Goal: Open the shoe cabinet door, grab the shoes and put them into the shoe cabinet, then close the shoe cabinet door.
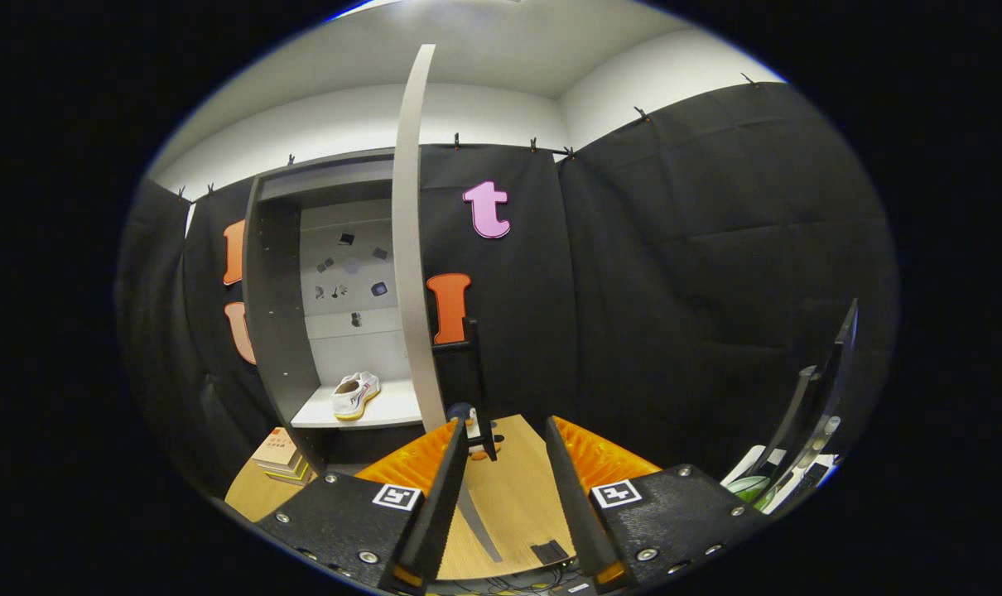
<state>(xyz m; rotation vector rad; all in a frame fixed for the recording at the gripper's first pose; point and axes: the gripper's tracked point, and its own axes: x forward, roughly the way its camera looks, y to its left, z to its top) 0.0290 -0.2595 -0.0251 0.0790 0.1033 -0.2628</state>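
Your gripper (pixel 508 451) has its fingers spread apart with nothing between them but bare wooden floor (pixel 513 497); they press on nothing. Ahead and to the left of the fingers stands the shoe cabinet (pixel 273 306), a dark-framed unit with a pale back panel, set against the black cloth wall. Its door (pixel 407 273) is swung open and you see it nearly edge-on, a tall pale strip that rises from the floor just by the tip of your left finger and runs up past the top of the cabinet. Inside, a white shoe (pixel 355 394) with a yellowish sole lies on the cabinet's light shelf (pixel 385 411), toe toward the front, near the shelf's middle and left of the door's edge. Just beyond your left fingertip, close to the foot of the door, a small dark rounded object (pixel 460 411) shows, too hidden to identify. A black stand (pixel 474 372) rises there beside the door. At the cabinet's base, on the left, a short stack of books (pixel 279 454) sits on the floor. Off to the right of your fingers a dark tilted panel (pixel 824 389) leans up.
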